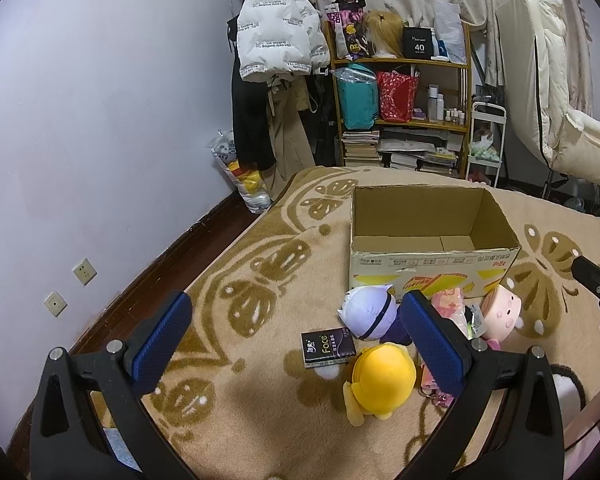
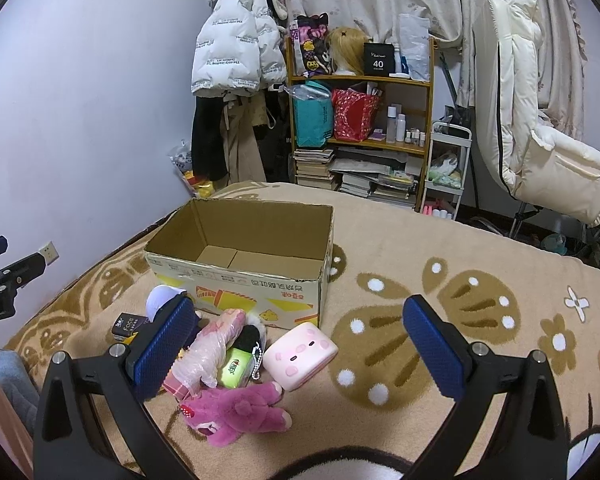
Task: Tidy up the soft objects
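An open, empty cardboard box (image 1: pixel 432 256) stands on a beige patterned blanket (image 1: pixel 260 280); it also shows in the right wrist view (image 2: pixel 240 272). Soft toys lie in front of it: a yellow plush (image 1: pixel 380 380), a white-and-purple plush (image 1: pixel 368 316), a pink square pig plush (image 2: pixel 302 354), a magenta plush (image 2: pixel 240 410), a pink plastic-wrapped item (image 2: pixel 216 344) and a green keychain item (image 2: pixel 234 366). A black tissue pack (image 1: pixel 327 347) lies beside them. My left gripper (image 1: pixel 296 344) is open above the yellow plush. My right gripper (image 2: pixel 296 348) is open above the pig plush.
A wooden shelf (image 1: pixel 400 92) with bags, books and bottles stands behind the bed. A white puffer jacket (image 1: pixel 276 28) hangs left of it. A cream padded chair (image 2: pixel 540 128) is at the right. The wall (image 1: pixel 80 120) runs along the left.
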The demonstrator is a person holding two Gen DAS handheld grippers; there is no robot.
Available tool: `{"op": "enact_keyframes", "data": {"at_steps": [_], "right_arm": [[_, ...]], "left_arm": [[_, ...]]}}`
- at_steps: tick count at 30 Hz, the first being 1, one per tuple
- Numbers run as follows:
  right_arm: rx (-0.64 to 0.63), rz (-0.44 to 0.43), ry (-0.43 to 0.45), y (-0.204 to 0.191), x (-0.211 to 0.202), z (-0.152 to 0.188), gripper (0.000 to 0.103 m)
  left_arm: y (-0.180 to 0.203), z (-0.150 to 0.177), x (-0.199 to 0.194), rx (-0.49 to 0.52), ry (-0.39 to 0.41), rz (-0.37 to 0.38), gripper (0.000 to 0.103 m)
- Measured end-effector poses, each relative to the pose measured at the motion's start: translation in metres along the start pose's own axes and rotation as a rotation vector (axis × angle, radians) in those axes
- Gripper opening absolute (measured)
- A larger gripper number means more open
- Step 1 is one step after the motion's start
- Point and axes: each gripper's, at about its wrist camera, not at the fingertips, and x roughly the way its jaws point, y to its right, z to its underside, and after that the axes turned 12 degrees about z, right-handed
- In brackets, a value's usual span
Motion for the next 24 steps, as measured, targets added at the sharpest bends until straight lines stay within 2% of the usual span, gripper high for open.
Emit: {"op": "enact_keyframes", "data": {"at_steps": [24], "right_arm": [[-0.001, -0.001, 0.0, -0.0006, 0.0004, 0.0003, 0.103]], "left_arm": [[0.0005, 0.0002, -0.0007, 0.001, -0.008, 0.0, 0.103]]}}
